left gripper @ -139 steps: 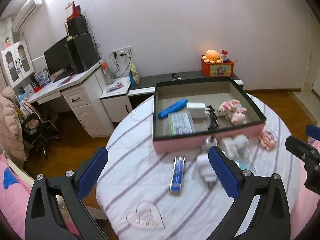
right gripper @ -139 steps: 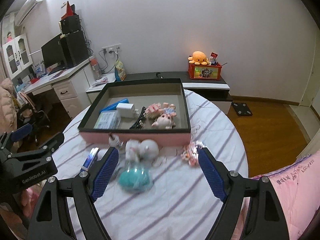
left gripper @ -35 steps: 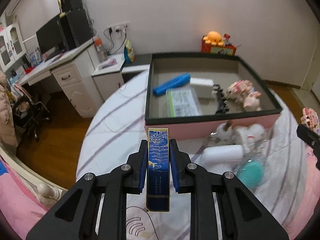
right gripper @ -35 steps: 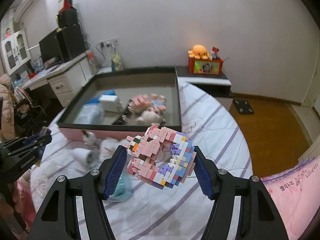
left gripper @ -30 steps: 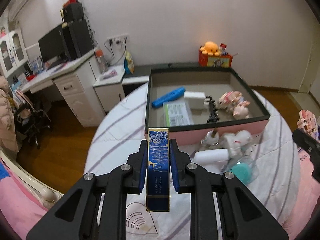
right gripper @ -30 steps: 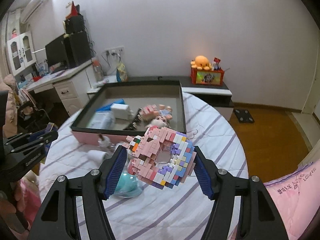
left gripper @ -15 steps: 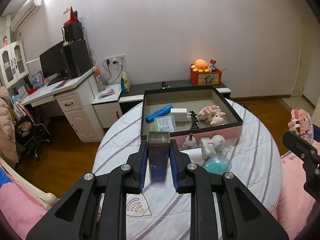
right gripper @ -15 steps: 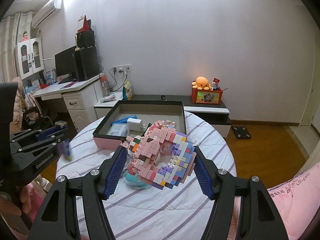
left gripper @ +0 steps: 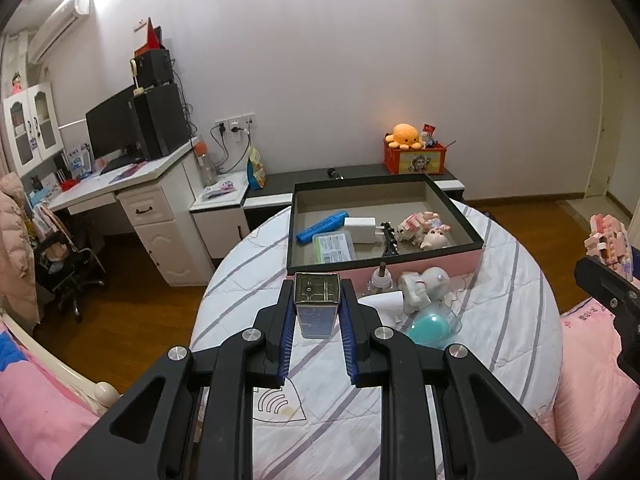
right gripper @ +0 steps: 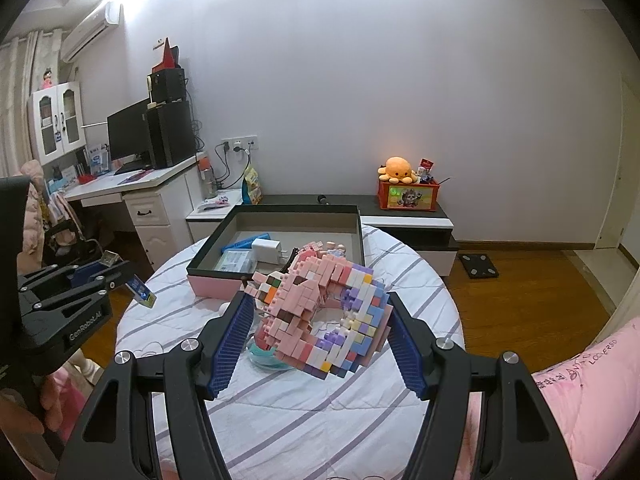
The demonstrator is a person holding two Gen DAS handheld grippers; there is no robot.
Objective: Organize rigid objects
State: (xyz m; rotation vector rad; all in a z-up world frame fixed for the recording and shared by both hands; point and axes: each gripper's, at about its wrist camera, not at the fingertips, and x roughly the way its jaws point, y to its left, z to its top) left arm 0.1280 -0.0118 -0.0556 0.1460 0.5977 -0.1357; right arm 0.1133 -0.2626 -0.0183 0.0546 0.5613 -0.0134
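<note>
In the left wrist view the left gripper [left gripper: 317, 312] sits at lower centre, its fingers [left gripper: 287, 330] narrow and clamped on a small blue box [left gripper: 316, 305] held end-on, above the striped tabletop [left gripper: 516, 320]. Beyond it, at mid frame, lies the open pink-sided tray [left gripper: 424, 261], already holding a blue bar, a white charger and small toys. To do this step well, the box should probably be carried over the near wall and set in a bare patch at the tray's left. A small bottle [left gripper: 380, 278], a white figurine [left gripper: 422, 283] and a teal cup [left gripper: 434, 326] crowd the tabletop just before that wall, so staying high seems wise. In the right wrist view the right gripper [right gripper: 318, 334] fills the lower centre, its fingers [right gripper: 232, 344] set wide on a pink brick-built ring [right gripper: 320, 316]. The ring hides much of the tray [right gripper: 212, 244] behind it. The left gripper shows at the left edge.
</note>
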